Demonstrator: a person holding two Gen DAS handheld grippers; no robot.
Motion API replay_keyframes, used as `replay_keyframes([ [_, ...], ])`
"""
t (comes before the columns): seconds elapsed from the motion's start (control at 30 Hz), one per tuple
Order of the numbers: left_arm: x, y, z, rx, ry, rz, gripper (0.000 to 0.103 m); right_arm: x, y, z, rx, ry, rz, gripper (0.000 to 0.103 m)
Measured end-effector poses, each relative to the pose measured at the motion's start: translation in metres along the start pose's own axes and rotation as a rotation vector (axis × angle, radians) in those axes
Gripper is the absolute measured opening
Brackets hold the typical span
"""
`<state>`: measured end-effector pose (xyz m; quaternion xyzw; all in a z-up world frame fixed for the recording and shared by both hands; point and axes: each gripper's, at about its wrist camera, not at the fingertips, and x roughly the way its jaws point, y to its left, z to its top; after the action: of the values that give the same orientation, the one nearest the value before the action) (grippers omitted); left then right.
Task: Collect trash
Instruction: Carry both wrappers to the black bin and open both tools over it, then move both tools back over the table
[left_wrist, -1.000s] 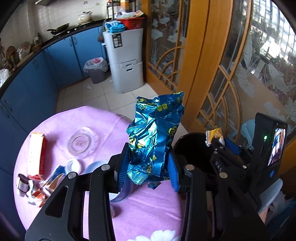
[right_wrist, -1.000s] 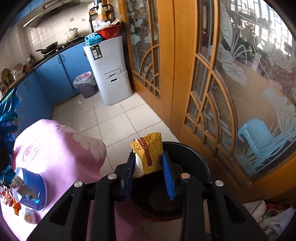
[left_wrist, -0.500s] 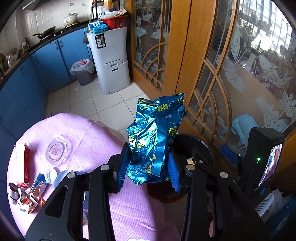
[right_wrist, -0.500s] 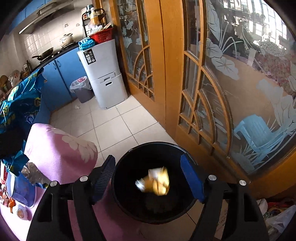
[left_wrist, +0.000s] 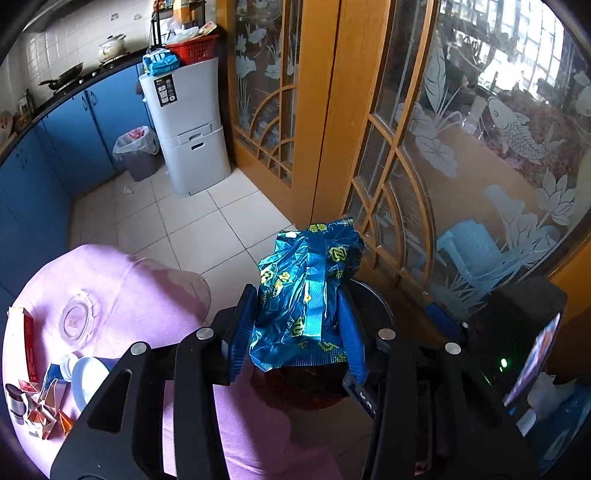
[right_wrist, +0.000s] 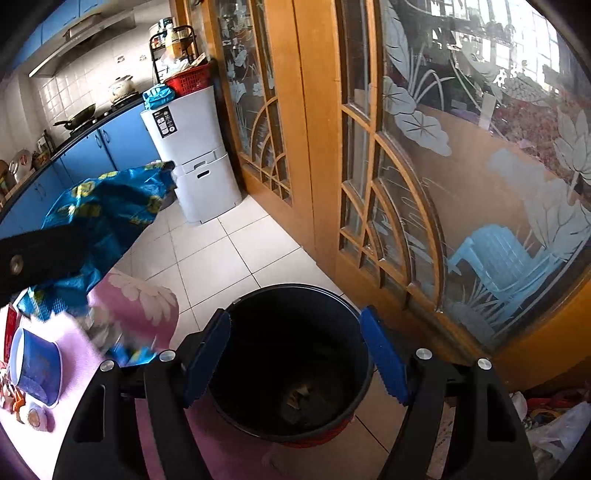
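While the bench (left_wrist: 110, 280) under its pink cloth is sitting at the left, small litter is lying at its left edge: a red carton (left_wrist: 27, 343), torn orange wrappers (left_wrist: 48, 413), a clear lid (left_wrist: 75, 319) and a blue cup (right_wrist: 35, 367) tipped on its side. Just right of these, the left gripper (left_wrist: 297, 332) is clamping its blue pads on a crumpled blue foil bag (left_wrist: 308, 295), which is standing up between them, above the near left rim of the black trash bin (right_wrist: 295, 365). Further right, the bin is standing on the tiled floor beside the bench, with a scrap of yellow wrapper (right_wrist: 299, 395) lying at its bottom. Over the bin, the right gripper (right_wrist: 295, 358) is hanging with its jaws spread wide to either side of the rim and gripping nothing. Far behind, a grey lined bin (left_wrist: 136, 155) is standing beside a white cabinet (left_wrist: 188, 129).
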<state>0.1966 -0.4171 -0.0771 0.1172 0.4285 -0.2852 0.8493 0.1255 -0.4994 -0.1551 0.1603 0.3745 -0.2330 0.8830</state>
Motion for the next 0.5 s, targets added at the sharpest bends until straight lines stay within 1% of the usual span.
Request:
replay_keyframes([
  [0.07,0.0,0.0,0.002,-0.009,0.0,-0.007,0.055,0.0,-0.003,0.0,0.004,0.002,0.0,0.071],
  [0.13,-0.002,0.002,0.003,-0.019,-0.015,-0.024,0.08,0.0,-0.005,-0.001,0.005,0.001,0.0,0.071],
  [0.2,-0.006,0.001,0.003,-0.021,-0.046,-0.026,0.089,0.0,-0.006,-0.002,0.008,0.002,0.001,0.071],
  [0.27,-0.009,0.0,0.005,-0.017,-0.065,-0.018,0.091,0.0,-0.006,-0.002,0.01,0.004,0.003,0.071],
  [0.5,-0.015,0.011,0.005,-0.038,-0.06,0.001,0.091,-0.004,-0.002,-0.004,0.007,0.001,0.016,0.071],
])
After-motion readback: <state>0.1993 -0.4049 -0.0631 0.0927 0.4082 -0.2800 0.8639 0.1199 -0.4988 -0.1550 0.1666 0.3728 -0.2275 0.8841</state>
